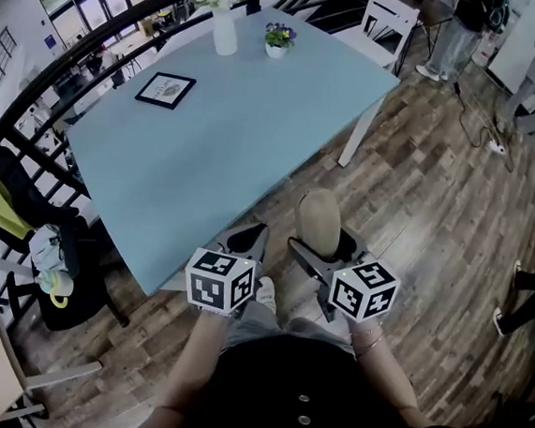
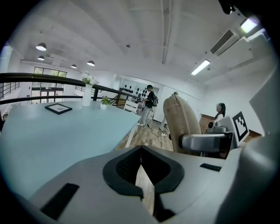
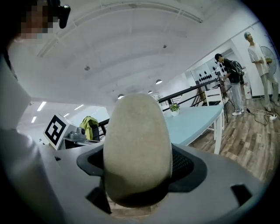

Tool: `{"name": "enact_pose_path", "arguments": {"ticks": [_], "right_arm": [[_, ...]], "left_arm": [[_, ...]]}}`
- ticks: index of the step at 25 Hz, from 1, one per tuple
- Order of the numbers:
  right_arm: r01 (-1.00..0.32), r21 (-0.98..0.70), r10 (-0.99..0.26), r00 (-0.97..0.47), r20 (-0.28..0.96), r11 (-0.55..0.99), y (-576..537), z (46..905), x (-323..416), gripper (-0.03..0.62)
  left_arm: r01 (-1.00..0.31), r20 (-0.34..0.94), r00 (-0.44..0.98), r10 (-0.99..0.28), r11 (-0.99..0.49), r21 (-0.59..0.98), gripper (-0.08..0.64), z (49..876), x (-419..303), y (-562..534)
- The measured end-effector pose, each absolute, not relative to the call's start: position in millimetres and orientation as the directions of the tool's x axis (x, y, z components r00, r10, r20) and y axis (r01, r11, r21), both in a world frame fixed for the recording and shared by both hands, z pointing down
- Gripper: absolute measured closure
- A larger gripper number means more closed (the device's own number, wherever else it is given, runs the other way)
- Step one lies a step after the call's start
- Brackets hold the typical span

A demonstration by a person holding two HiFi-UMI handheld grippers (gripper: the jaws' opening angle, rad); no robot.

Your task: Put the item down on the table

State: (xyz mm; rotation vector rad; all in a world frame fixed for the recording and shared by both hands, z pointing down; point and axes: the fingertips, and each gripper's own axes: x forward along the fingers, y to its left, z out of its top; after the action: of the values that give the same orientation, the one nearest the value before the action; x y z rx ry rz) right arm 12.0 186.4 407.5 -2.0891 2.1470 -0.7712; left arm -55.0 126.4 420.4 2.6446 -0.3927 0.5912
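While held low and forward, just off the near corner of the pale blue rectangular table (image 1: 238,130), found right gripper (image 1: 321,249) pinching the beige oval padded item (image 1: 320,218) upright above the wooden plank floor (image 1: 438,206). Found left gripper (image 1: 254,240) pressed together, empty. Could not make out item's lower end behind jaws.

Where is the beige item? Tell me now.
The item is right of centre in the head view, clamped in the right gripper over the floor, just off the table's edge.
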Motion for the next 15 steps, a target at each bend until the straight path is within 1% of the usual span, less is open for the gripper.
{"name": "enact_pose_path", "arguments": {"ticks": [8, 15], "right_arm": [[-0.929, -0.364, -0.953, -0.053, 0.298, -0.062, 120.1, 403.0, 44.9, 0.192], [-0.924, -0.371, -0.953, -0.027, 0.303, -0.092, 84.1, 406.2, 62.4, 0.192]], "left_arm": [[-0.317, 0.438, 0.884, -0.165, -0.899, 0.301, 0.543, 411.0, -21.3, 55.8], [-0.287, 0.431, 0.892, -0.136, -0.908, 0.307, 0.543, 412.5, -1.9, 18.8]]}}
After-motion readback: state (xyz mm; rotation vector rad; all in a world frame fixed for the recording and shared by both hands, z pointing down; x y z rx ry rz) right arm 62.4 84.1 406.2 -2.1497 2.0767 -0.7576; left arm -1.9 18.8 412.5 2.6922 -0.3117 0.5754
